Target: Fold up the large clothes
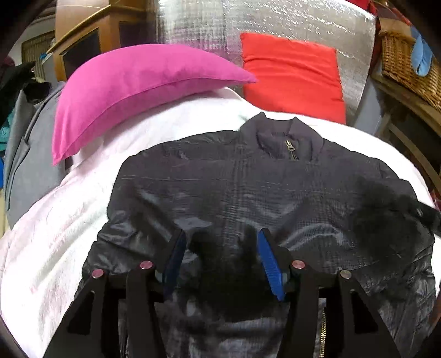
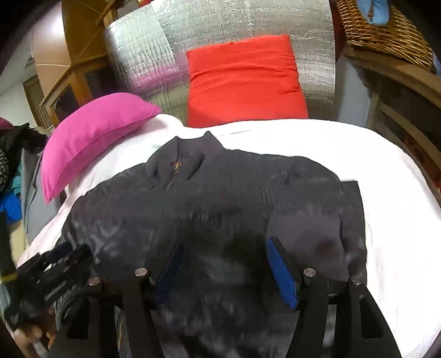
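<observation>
A dark navy zip jacket (image 1: 220,187) lies front up on the white bed cover (image 1: 69,220), collar and zip pull (image 1: 290,147) at the far end. Its sides look folded inward, with a flat panel at the right edge (image 2: 344,209). My left gripper (image 1: 220,239) hovers over the jacket's lower middle, open, with nothing between its blue pads (image 1: 271,264). My right gripper (image 2: 224,247) hangs over the jacket (image 2: 220,198) further right, open and empty as well. The left gripper (image 2: 55,264) also shows blurred at the lower left of the right wrist view, held by a hand.
A pink pillow (image 1: 137,91) lies at the bed's far left, and a red cushion (image 1: 292,74) leans on a silver foil panel (image 1: 275,22). A wicker basket (image 1: 408,66) sits on a wooden shelf at the right. A grey garment (image 1: 24,154) hangs off the left side.
</observation>
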`<action>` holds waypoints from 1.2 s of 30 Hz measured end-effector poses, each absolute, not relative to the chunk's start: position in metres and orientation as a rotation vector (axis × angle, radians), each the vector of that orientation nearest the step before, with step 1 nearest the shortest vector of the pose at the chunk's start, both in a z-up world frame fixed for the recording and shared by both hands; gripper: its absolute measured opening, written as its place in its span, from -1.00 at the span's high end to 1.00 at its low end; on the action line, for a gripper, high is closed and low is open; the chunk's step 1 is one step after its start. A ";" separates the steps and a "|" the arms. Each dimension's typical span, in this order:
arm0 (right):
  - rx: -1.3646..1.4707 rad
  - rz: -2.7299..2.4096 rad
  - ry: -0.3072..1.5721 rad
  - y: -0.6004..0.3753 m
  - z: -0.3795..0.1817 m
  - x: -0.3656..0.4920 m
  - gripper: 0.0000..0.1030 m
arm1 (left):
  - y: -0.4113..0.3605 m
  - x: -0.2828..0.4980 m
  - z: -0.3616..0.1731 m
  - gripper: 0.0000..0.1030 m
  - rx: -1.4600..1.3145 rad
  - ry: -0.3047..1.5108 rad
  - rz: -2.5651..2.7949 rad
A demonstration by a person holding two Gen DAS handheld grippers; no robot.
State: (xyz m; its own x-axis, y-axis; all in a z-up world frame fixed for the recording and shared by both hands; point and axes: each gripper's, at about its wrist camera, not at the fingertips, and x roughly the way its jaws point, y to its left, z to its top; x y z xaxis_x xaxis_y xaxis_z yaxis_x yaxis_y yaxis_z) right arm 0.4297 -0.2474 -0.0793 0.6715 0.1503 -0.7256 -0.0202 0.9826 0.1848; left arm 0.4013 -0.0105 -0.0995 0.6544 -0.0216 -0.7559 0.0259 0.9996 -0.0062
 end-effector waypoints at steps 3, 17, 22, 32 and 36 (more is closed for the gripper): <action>0.185 0.062 0.964 -0.256 -0.112 0.454 -0.30 | -0.019 0.410 -0.120 -0.11 0.055 0.926 -0.030; 0.128 0.115 0.960 -0.238 -0.111 0.417 -0.38 | -0.011 0.398 -0.120 -0.18 0.025 0.948 -0.027; 0.133 0.134 0.906 -0.241 -0.091 0.400 -0.38 | -0.003 0.384 -0.093 -0.18 -0.002 0.889 -0.064; 0.120 0.130 0.964 -0.251 -0.107 0.377 -0.42 | 0.058 0.378 -0.124 -0.23 -0.055 1.021 0.054; 0.130 0.145 0.929 -0.250 -0.093 0.368 -0.42 | 0.061 0.366 -0.112 -0.23 -0.091 0.953 0.047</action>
State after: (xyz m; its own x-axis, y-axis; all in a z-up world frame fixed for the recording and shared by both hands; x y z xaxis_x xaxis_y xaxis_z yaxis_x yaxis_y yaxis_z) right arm 0.3682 -0.2501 -0.0928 0.5900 0.1798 -0.7872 -0.0681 0.9825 0.1734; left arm 0.3656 0.0609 -0.1120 0.5783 0.0000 -0.8158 -0.0802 0.9952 -0.0569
